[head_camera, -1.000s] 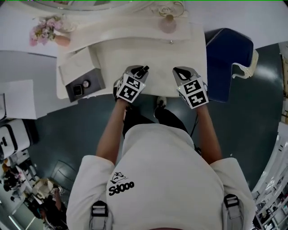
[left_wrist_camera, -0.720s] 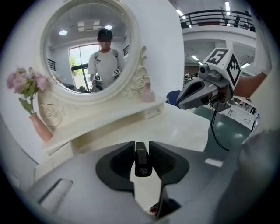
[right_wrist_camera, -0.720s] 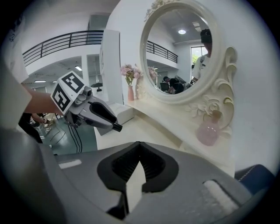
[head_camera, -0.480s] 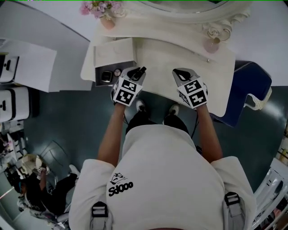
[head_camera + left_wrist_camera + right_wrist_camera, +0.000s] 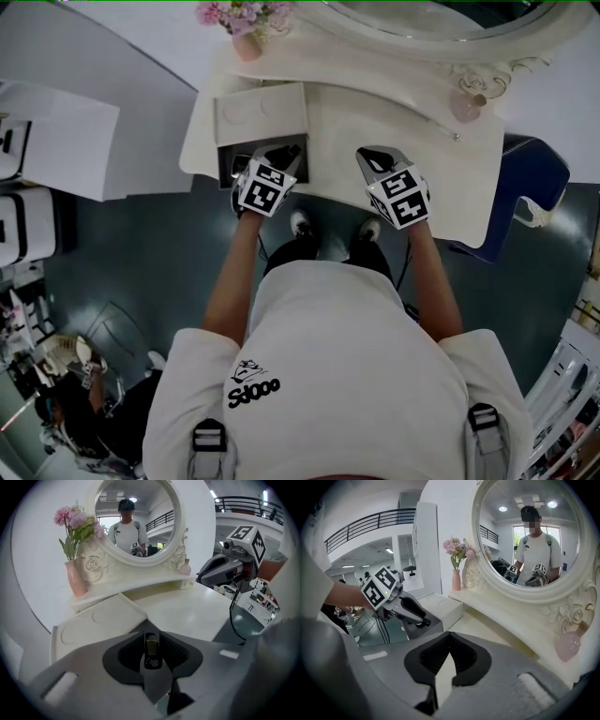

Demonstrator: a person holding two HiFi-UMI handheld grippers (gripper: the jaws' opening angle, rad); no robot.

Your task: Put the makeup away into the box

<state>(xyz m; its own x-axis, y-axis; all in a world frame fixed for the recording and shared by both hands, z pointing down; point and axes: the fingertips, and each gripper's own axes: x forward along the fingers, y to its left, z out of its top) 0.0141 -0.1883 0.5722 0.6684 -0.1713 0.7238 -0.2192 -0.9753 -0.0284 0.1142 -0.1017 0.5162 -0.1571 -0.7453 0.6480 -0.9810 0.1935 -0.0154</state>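
both grippers have swung left along the table [image 5: 394,131] since a second ago. my left gripper [image 5: 284,156], which hung over the bare front edge then, now hangs over the box [image 5: 228,161], and my right gripper [image 5: 372,156] has come along beside it over the tabletop.

the table is pale and curved, pushed against a white wall. a big round mirror [image 5: 441,19] in a carved frame stands at its back. a blue chair [image 5: 530,178] sits at the table's right end, part under it. the box lies open at the table's left front corner, its white lid [image 5: 262,112] flat behind the dark tray. behind the lid a pink vase [image 5: 246,45] holds pink flowers. near the mirror's right foot stands a small pink bottle [image 5: 466,105].

my left fingers pinch a thin dark tube [image 5: 152,649] with a gold band. it stands between the pads, its round end toward the camera. from the right gripper view its tip pokes out past the jaws, in front of the tray. the tube is held above the tray. i cannot tell whether it touches the box.

my right fingers are pressed together with nothing between them, and point at the tabletop right of the box, well apart from the tube.
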